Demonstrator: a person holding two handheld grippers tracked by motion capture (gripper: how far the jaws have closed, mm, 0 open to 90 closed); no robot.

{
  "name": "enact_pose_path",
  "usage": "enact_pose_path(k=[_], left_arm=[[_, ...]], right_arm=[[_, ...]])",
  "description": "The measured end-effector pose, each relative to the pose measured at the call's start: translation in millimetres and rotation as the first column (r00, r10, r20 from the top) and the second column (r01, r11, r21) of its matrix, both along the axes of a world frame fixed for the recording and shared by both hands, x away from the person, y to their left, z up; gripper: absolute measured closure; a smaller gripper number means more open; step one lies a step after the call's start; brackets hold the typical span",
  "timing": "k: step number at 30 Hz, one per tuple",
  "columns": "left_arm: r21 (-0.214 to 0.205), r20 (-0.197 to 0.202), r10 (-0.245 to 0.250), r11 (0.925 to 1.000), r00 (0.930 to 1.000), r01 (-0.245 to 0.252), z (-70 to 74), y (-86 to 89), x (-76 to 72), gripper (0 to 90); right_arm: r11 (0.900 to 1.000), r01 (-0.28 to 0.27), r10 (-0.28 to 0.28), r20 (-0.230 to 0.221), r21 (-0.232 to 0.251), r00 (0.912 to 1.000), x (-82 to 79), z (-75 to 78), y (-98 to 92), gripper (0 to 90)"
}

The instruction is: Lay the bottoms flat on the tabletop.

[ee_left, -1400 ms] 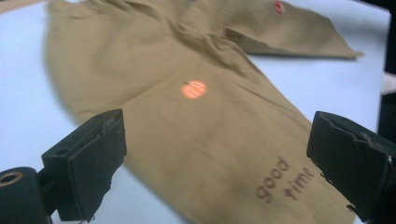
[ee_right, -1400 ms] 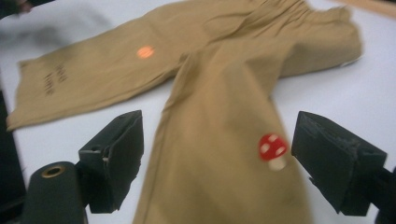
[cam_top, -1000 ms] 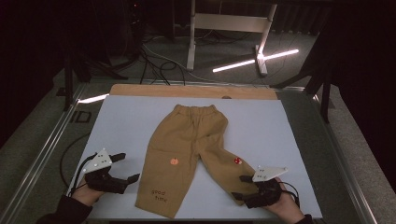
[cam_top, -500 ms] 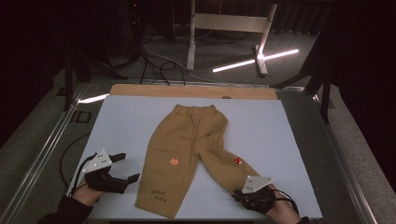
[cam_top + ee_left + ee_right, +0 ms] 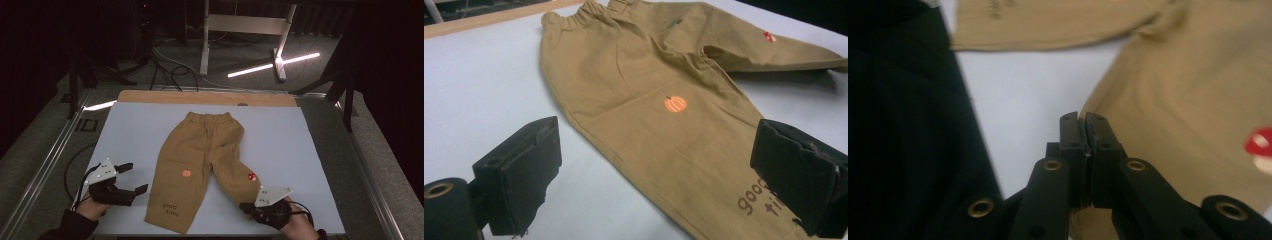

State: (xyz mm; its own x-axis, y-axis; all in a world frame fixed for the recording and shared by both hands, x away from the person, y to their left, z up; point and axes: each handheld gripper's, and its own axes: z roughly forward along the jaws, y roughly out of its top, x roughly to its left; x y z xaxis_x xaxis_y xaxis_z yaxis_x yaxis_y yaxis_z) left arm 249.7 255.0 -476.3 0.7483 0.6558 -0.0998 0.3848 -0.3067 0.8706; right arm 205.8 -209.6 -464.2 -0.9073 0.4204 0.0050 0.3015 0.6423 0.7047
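Tan child's trousers lie flat on the pale mat, waistband far, with a pumpkin patch on one leg and a mushroom patch on the other. My right gripper is at the hem of the mushroom leg. In the right gripper view its jaws have just been closing, and the gripper now stands shut on the edge of the tan cloth. In the left gripper view that leg is raised, with a shadow under it. My left gripper rests open beside the printed leg, its pads wide apart over the cloth.
The pale mat covers the table, with a wooden strip along its far edge and metal rails at the sides. Beyond the table stand a metal frame and a lit tube on the floor.
The right gripper's jaws went from open to shut on the trouser hem. That hand shifted a little left and rose, lifting the leg's end. The left gripper stayed put.
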Motion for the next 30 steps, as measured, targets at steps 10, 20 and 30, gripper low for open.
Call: enact_pose_path(k=[10,20,30], left_arm=[[-0.004,0.002,-0.005,1.0,1.0,0.005,-0.1,-0.1,0.7,6.9],[-0.005,-0.005,-0.009,0.9999,1.0,0.009,-2.7,-0.1,1.3,6.9],[-0.006,-0.01,-0.017,0.9998,0.9998,0.017,-3.8,-1.4,1.0,6.9]], right_arm=[[0.9935,-0.11,0.11,0.008,0.029,0.9939,-3.9,9.7,49.3,87.5],[0.9883,-0.152,0.152,-0.047,-0.01,0.9873,0.2,-21.6,89.7,87.0],[0.9923,-0.121,0.123,-0.06,0.027,0.9907,7.6,-28.1,85.1,65.8]])
